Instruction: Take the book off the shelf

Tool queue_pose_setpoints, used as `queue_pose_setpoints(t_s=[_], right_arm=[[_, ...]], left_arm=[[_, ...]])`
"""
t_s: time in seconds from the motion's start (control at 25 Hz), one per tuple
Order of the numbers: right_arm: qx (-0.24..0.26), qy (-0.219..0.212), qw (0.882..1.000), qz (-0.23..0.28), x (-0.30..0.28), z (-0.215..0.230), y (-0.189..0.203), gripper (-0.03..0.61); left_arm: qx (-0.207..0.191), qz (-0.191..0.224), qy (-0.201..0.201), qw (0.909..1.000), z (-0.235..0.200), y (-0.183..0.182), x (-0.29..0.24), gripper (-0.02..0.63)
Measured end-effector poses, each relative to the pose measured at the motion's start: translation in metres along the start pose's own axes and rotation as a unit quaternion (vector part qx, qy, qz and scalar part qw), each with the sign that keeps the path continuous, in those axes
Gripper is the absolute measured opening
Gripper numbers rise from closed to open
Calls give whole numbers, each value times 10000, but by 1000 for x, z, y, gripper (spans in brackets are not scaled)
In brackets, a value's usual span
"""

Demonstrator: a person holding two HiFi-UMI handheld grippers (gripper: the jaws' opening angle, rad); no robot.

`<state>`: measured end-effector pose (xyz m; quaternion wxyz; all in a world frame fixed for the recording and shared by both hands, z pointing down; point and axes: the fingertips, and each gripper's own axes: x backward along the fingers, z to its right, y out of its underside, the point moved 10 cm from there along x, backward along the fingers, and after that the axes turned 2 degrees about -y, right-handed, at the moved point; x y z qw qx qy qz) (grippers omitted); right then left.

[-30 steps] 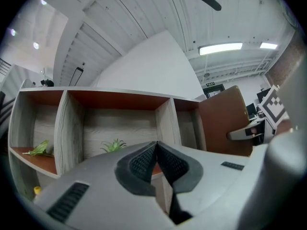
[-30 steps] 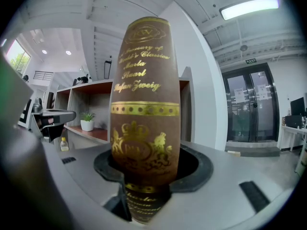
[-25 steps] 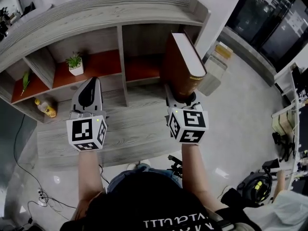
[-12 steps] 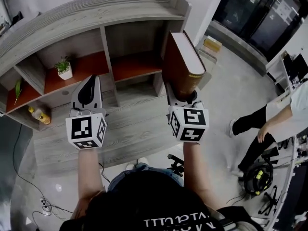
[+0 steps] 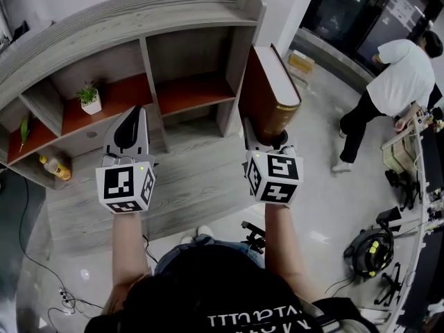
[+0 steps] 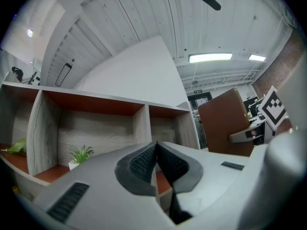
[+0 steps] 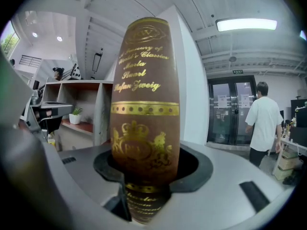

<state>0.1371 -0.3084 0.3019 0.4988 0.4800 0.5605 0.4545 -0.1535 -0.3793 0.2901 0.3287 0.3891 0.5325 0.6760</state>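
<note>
Glossy grey floor (image 5: 326, 207) fills the right and bottom of the head view. Grey wood-grain shelf (image 5: 139, 19) runs across the top, its cubbies floored in red-brown. One left cubby holds a small potted plant (image 5: 89, 97) in a white pot; a yellow bottle (image 5: 55, 166) lies lower left. Book (image 5: 267, 92) stands upright right of centre, outside the cubbies, with a smooth brown cover and a cream page block. My right gripper (image 5: 265, 136) clamps its lower end. My left gripper (image 5: 131, 120) sits left of centre, over the shelf's lower boards. Person in a white shirt (image 5: 395, 75) is at upper right.

Left gripper view: ribbed dark pads (image 6: 144, 159) are pressed together, nothing between them. Plant sits lower left, book at right edge.

Right gripper view: rounded brown spine with gold script, a dotted band and a crown emblem fills the centre, pinched by both jaws. Glass doors (image 7: 225, 111) and the person are at right.
</note>
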Motion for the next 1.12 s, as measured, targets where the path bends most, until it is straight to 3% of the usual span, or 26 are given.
queue_pose_setpoints(t_s=[1.12], right_arm=[[-1, 167, 9994, 301, 13, -8, -11, 236]], left_arm=[[78, 169, 165, 9997, -3, -2, 0, 12]])
